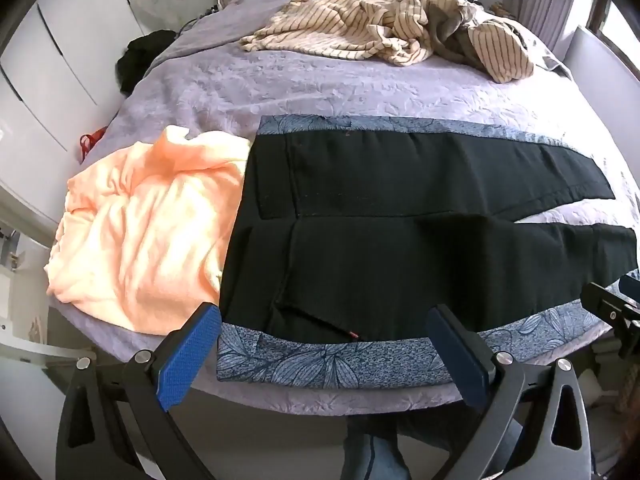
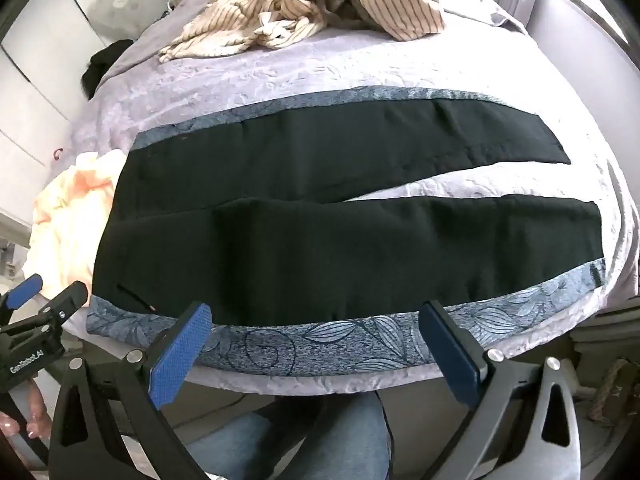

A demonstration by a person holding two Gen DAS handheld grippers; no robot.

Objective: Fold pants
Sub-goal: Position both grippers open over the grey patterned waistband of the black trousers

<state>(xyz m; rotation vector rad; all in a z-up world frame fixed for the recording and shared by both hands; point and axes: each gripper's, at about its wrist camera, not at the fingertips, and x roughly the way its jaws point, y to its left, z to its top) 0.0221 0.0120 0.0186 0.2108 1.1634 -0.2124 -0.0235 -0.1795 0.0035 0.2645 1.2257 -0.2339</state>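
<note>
On a blue leaf-patterned cloth (image 1: 320, 364) at the near edge of a bed, black pants (image 1: 400, 216) lie spread flat, not yet folded. The waist is toward the left and the two legs run out to the right, parted by a narrow wedge of the lilac bedspread (image 1: 280, 84). The near leg reaches almost to the cloth's front border.

The left gripper (image 1: 324, 348) hovers just off the bed's edge in front of the waist end, its jaws wide apart and holding nothing. The right gripper (image 2: 316, 344) hovers likewise in front of the near leg, jaws wide and empty.

Just left of the waist, touching it, is a crumpled peach garment (image 1: 148, 236). Far back near the headboard sits a heap of cream striped clothes (image 1: 360, 28), well apart from the pants.

Risks, as a judgement: a pinch at the near edge could catch the patterned cloth along with the pants and drag both. A grab at the waist might snag the peach garment. If only the top layer of fabric is gripped, the leg could bunch, and the legs would not line up once one is folded over the other.
</note>
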